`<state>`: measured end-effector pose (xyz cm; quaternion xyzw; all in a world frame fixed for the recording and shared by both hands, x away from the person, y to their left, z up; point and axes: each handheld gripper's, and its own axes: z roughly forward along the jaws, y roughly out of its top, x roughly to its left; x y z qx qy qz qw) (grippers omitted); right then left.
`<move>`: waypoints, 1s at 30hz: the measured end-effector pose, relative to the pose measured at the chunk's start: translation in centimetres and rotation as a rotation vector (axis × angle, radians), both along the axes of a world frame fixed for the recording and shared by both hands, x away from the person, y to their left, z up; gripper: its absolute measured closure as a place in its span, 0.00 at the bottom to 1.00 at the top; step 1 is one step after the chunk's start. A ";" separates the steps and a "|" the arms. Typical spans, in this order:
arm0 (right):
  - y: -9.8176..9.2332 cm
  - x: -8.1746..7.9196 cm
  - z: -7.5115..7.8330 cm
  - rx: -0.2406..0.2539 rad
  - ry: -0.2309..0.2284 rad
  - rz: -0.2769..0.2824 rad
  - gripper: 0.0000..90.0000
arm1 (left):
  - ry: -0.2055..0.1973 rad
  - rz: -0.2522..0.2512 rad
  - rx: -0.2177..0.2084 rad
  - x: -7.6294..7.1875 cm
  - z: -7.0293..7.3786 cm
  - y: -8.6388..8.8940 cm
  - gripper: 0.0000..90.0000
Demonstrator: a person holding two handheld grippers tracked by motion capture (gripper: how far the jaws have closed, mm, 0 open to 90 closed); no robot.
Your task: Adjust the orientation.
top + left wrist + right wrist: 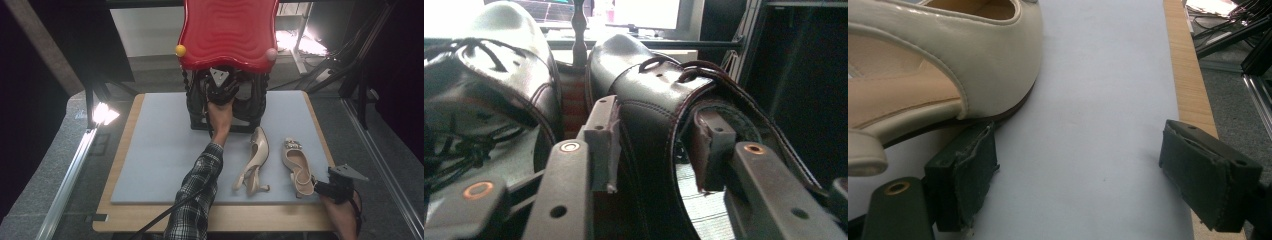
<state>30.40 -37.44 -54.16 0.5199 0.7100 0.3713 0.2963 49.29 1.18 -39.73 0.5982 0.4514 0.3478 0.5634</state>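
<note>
Wooden counter [120, 210] topped by a grey mat [160, 150]. At the far edge of the mat, a black rack [255, 107] under a red wavy-edged top [227, 30]. Inside the rack, two dark leather shoes side by side: laced one [484, 90] to the left in the left gripper view, second dark shoe [649, 95] just beside it. Left tongs [656, 150] reached into the rack, seen in the high view [218, 92] at the end of a plaid sleeve [197, 195]. One jaw outside the second dark shoe's collar wall, other jaw inside the opening; wall between the pads, jaws partly apart, inner pad looks off the leather, outer pad close against it; hard to tell if still pressing. On the near right of the mat, two cream heels: one tipped on its side [254, 160], other upright with a buckle [297, 162]. Right tongs [1083, 170] at the heel end of the upright cream heel [948, 65], low over the mat [1098, 75], jaws spread wide, nothing between them; one pad just beside the sole edge. Right tongs in the high view [320, 188] at the near right mat edge.
</note>
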 end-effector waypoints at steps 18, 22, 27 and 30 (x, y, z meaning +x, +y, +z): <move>0.0 0.0 0.0 0.000 -0.001 0.000 0.17 | 0.041 -0.065 0.003 -1.1 -0.5 0.7 0.39; 0.0 0.0 0.0 -0.001 -0.001 0.000 0.17 | 0.064 -0.106 0.003 -1.3 -0.4 0.9 0.34; 0.0 0.0 0.0 -0.001 -0.001 0.000 0.17 | 0.071 -0.129 0.022 -2.1 -0.1 1.0 0.33; 0.0 0.0 0.0 -0.001 -0.001 0.000 0.17 | 0.063 -0.139 0.036 -2.9 0.0 1.2 0.33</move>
